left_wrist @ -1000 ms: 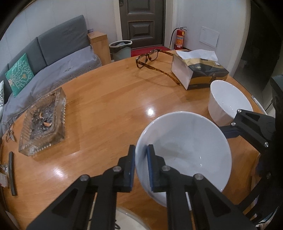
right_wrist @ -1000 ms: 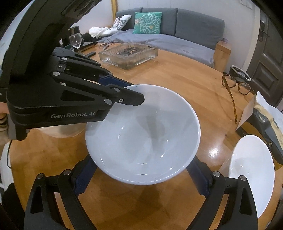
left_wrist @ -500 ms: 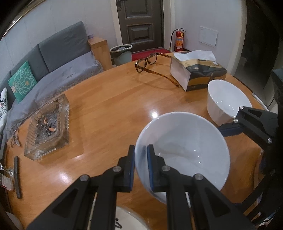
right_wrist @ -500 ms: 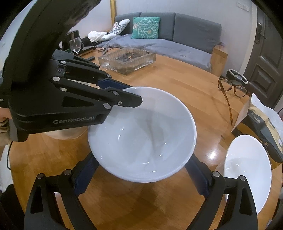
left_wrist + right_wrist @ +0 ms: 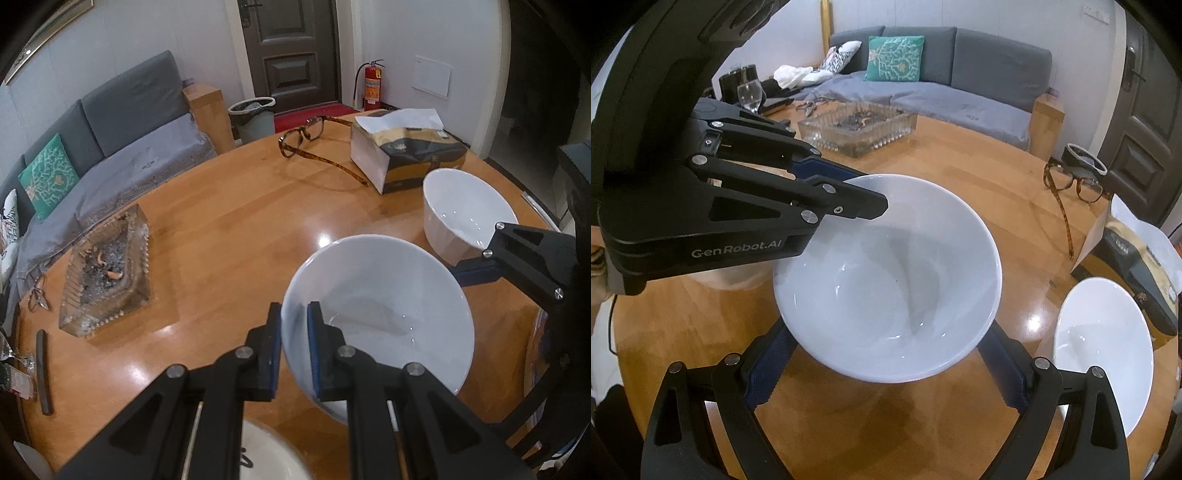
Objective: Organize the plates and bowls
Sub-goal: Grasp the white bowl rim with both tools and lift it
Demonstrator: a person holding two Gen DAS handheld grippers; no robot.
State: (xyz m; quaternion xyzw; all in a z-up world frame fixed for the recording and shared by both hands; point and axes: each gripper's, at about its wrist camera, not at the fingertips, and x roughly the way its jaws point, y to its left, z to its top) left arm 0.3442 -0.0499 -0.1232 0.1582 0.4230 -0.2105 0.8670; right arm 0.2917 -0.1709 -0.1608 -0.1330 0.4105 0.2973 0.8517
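— Grippers first: how do yours stand?

— My left gripper (image 5: 294, 341) is pinched tight on the rim of the large white bowl (image 5: 384, 314), one blue pad inside the wall and one outside. The bowl is tilted, its mouth turned toward my right side, and it hangs above the wooden table (image 5: 229, 221); I cannot tell whether its base touches the wood.

— And the right one?

— My right gripper (image 5: 886, 365) is spread wide, a finger (image 5: 768, 365) on each side of that same bowl's lower wall, under the rim. Whether the pads press on the porcelain I cannot tell; both run in behind its edge.

— Any other dishes?

— A second white bowl (image 5: 463, 216) stands upright on the table beyond the held one, just beside a tissue box (image 5: 410, 155) with a sheet sticking out of the top. A pale plate edge (image 5: 258, 454) shows under my left gripper at the near side.

— What else is on the table?

— Tortoiseshell glasses (image 5: 314, 144) lie left of the tissue box, one arm reaching toward it. A glass ashtray (image 5: 107, 273) holding ash and butts sits well apart, toward the sofa side. A wine glass (image 5: 750, 94) stands at the far edge in the right wrist view.

— The room?

— Grey sofa (image 5: 122, 147) with a teal cushion (image 5: 46, 175), a dark door (image 5: 291, 51), a bin (image 5: 253, 118) and a red fire extinguisher (image 5: 371, 86) beside it.
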